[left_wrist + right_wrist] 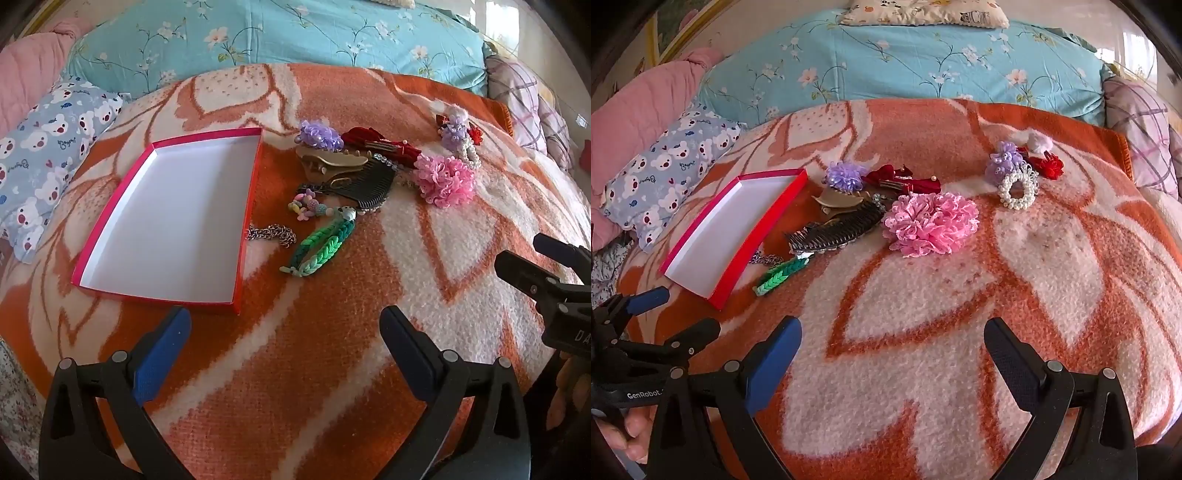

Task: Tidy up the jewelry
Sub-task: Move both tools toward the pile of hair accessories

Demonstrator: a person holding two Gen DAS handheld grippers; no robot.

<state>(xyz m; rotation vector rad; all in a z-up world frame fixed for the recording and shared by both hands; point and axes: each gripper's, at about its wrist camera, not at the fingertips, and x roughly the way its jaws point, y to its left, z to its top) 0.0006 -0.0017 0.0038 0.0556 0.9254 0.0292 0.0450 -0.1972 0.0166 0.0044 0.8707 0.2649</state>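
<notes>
My left gripper (pixel 284 347) hovers over the orange-and-cream blanket (pixel 332 369), its jaws spread wide and holding nothing. My right gripper (pixel 892 354) is likewise spread apart and empty above the same blanket.

Landmark: the red box (pixel 251 206) with a white inside, lying open on the blanket.
- A silver chain (pixel 273 234) touches the box's right wall.
- A green braided bracelet (pixel 321 245) lies just right of the chain.
- A pastel bead bracelet (pixel 308 206) lies right of the box, just beyond the green one.
- A black comb (pixel 369 182) and a tan hair claw (pixel 332 160) lie farther right of the box, overlapping.
- A purple flower tie (pixel 320 134) and a dark red bow clip (pixel 380 144) sit beyond the claw.
- A pink frilly scrunchie (pixel 931 223) lies to the right of the comb, touching it.
- A pearl hair tie (pixel 1018 188), a small purple toy (pixel 1003 162) and a red flower clip (pixel 1051 166) cluster farthest from the box, well apart from it.
</notes>
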